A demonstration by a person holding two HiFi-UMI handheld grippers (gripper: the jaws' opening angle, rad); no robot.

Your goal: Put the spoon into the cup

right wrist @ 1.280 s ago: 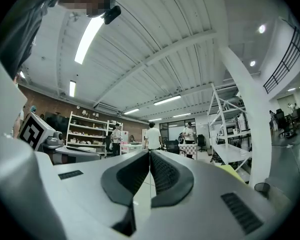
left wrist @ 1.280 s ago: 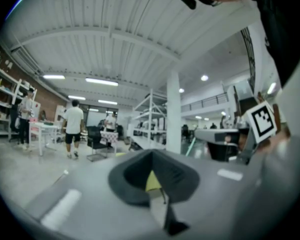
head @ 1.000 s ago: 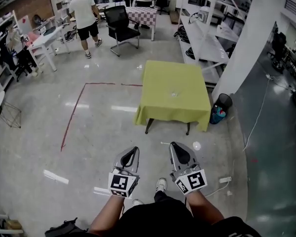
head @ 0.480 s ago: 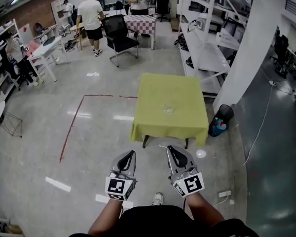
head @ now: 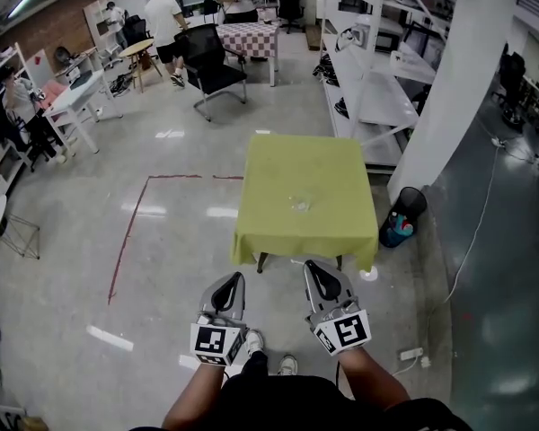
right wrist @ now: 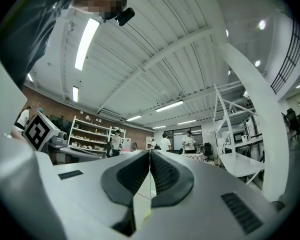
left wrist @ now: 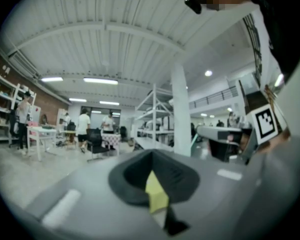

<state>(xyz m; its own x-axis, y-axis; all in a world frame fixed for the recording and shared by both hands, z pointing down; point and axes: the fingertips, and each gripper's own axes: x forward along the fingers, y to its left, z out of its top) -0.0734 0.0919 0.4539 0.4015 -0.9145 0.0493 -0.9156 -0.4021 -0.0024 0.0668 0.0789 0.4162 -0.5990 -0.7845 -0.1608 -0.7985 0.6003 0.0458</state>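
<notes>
The spoon cannot be picked out from this distance. Only a small, glinting glassy thing [head: 300,205] shows near the middle of the yellow-green cloth-covered bench [head: 337,171]. It is probably the cup, and whether the spoon lies beside it is too small to tell. The person stands well short of the bench, so both tools are carried low at the waist, pointing forward. The left tool [head: 233,285] and the right tool [head: 321,275] each have their jaws pressed together on nothing. By my judgement the task has not begun.
</notes>
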